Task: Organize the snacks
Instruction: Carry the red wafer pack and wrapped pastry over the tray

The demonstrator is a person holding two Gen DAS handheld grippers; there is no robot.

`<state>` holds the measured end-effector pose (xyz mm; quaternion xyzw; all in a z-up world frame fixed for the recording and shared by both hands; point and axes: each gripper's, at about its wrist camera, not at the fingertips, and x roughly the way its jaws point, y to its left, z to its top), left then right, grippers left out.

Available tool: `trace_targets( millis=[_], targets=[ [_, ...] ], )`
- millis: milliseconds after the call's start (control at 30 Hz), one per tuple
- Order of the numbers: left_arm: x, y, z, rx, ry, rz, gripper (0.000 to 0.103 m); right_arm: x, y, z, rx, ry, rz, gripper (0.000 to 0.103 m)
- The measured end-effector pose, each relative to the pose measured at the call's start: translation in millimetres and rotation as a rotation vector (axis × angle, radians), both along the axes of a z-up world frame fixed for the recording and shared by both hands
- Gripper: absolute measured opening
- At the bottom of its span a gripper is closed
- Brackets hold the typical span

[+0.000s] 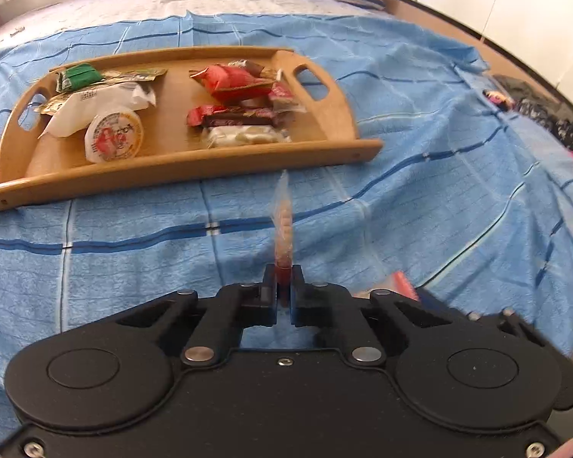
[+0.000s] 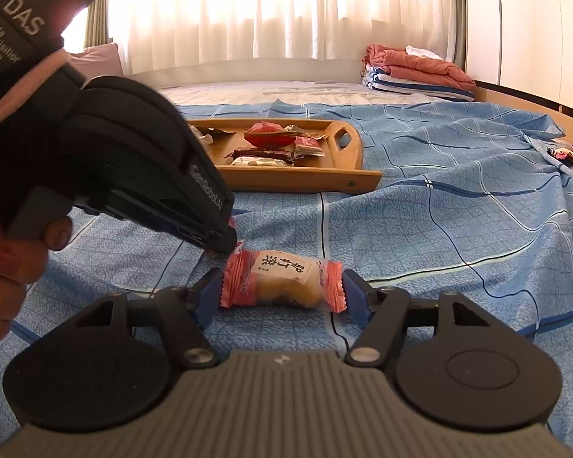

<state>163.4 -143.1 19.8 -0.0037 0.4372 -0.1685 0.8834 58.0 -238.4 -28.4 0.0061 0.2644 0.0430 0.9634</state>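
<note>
Snacks lie sorted on a wooden tray (image 1: 179,160) that sits on the blue checked bedspread (image 1: 420,198), its long side running left to right across the bed. Green and white packets (image 1: 95,91) and a round sealed cup (image 1: 114,135) fill the tray's left half; red and brown wrapped bars (image 1: 237,99) crowd the right half, with a bare strip of wood between the two groups.

The left gripper (image 1: 283,271) has its jaws pressed together on the red end of a thin clear packet (image 1: 282,225). That packet stands edge-on, its long axis pointing straight ahead and slightly upward toward the tray's near rail, its far tip just short of the rail in the left wrist view.

The right gripper (image 2: 282,297) is low over the bedspread with its blue pads (image 2: 357,297) spread apart. Between them lies a pink-ended cake packet (image 2: 282,282), label up, its long axis running crosswise from pad to pad. Each crimped end sits just beside a pad; whether they touch I cannot tell.

Seen from the right wrist camera, the left gripper's body (image 2: 141,175) slants down from the upper left, and its tip is just beside the cake packet's left end.

Open bedspread stretches to the right of the tray, rumpled into folds near the bed's edge. Folded bedding (image 2: 420,72) is stacked at the far corner, well apart from the tray.
</note>
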Motion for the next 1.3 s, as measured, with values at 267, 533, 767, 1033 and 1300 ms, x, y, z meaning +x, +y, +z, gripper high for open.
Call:
trace_targets(
  millis=[267,533,767,1033,1300],
  targets=[
    [-3.7,9.3,25.4,0.017,-0.105,0.004,0.006,-4.9,-1.8,5.2,0.034,-0.02,-0.004,0.062],
    [3.8,35.1,45.5,0.067,-0.142,0.053,0.006,-1.5,-7.7,25.3,0.082,-0.111,-0.055,0.061],
    [14.9,66.9,62.3,0.087,-0.178,0.102,0.006,19.3,-13.0,52.4,0.109,-0.144,-0.063,0.061],
    [34.5,110.2,77.3,0.08,-0.196,0.138,0.005,54.8,-9.0,71.2,0.141,-0.119,-0.045,0.061],
    [70.1,153.0,85.9,0.023,-0.169,0.175,0.005,92.2,-6.3,80.5,0.194,-0.07,-0.043,0.061]
  ],
)
